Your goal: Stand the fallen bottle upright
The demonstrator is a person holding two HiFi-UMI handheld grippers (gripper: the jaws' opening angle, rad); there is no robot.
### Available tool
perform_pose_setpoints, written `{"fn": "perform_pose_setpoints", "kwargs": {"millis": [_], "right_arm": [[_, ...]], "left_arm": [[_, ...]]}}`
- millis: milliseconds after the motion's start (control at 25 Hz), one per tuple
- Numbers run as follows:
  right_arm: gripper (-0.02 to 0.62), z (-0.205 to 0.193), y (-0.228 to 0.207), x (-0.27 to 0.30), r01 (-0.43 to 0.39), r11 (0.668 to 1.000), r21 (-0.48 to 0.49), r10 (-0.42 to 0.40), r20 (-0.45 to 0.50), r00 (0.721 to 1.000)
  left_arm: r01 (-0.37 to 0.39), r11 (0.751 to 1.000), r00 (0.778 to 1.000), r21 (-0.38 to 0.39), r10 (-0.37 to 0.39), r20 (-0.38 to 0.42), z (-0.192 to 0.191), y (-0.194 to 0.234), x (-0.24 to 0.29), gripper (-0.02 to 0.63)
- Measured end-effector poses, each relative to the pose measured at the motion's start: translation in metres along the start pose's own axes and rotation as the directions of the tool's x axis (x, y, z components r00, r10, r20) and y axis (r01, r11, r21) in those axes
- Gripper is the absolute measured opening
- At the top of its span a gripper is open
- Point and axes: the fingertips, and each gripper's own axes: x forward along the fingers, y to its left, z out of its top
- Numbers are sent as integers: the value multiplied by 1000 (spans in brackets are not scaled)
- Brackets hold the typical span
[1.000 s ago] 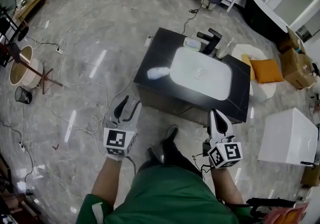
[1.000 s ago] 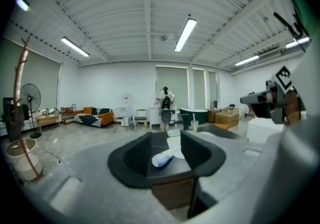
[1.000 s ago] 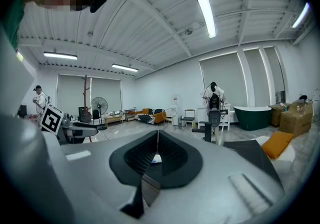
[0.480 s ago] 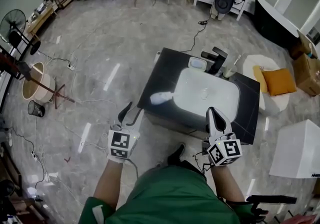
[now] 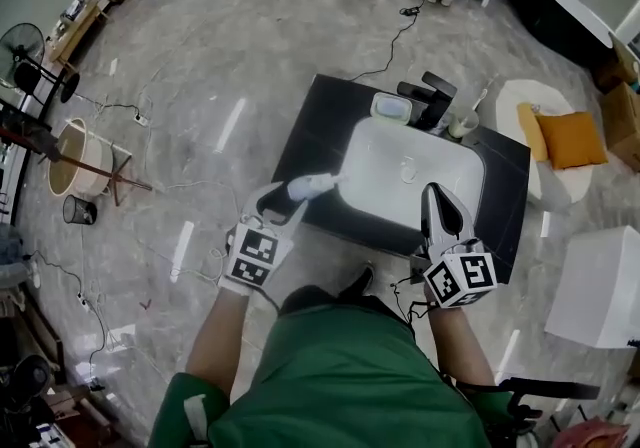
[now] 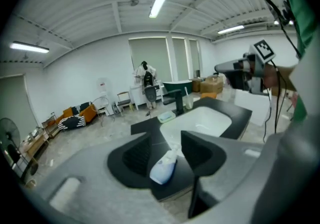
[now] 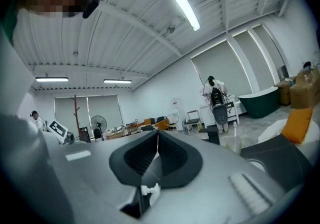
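Note:
The fallen bottle [image 5: 308, 186] is white and lies on its side on the black counter [image 5: 310, 126], at the near left corner beside the white basin [image 5: 410, 171]. My left gripper [image 5: 280, 204] is right at it, angled down, with its jaws open. In the left gripper view the bottle [image 6: 164, 167] lies in the gap of the left gripper [image 6: 165, 140], and the pads are not pressing on it. My right gripper [image 5: 438, 198] hovers over the basin's near edge, level. In its own view the right gripper [image 7: 157, 134] is shut and holds nothing.
At the counter's far side stand a black faucet [image 5: 425, 96], a soap dish [image 5: 391, 109] and a cup with a toothbrush [image 5: 463, 123]. An orange cushion [image 5: 570, 136] and a white box [image 5: 605, 286] sit to the right. Cables [image 5: 190, 186] trail over the floor at the left.
Both grippers have moved forward to the counter. The left one has tipped downward and come up to the bottle; the right one now reaches over the basin's near edge.

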Motion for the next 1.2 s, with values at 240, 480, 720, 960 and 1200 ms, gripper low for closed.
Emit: {"fn": "perform_pose_setpoints", "kwargs": {"millis": [240, 480, 720, 960, 1200], "right_arm": [[3, -1, -17, 16, 36, 999, 5, -36, -6, 999], [3, -14, -30, 27, 143, 990, 13, -142, -32, 989], [3, -36, -40, 30, 251, 967, 39, -248, -57, 967], [3, -41, -50, 26, 310, 948, 66, -308, -39, 950], [3, -35, -55, 15, 361, 928, 89, -361, -15, 932]], "left_arm": [[148, 980, 976, 134, -123, -179, -32, -14, 59, 210], [298, 938, 918, 179, -230, -324, -77, -12, 116, 252], [411, 893, 850, 182, -303, -431, -111, -8, 160, 253], [496, 847, 769, 192, -325, -550, -138, -15, 194, 261], [562, 812, 685, 156, -352, -638, -150, -26, 209, 270]]}}
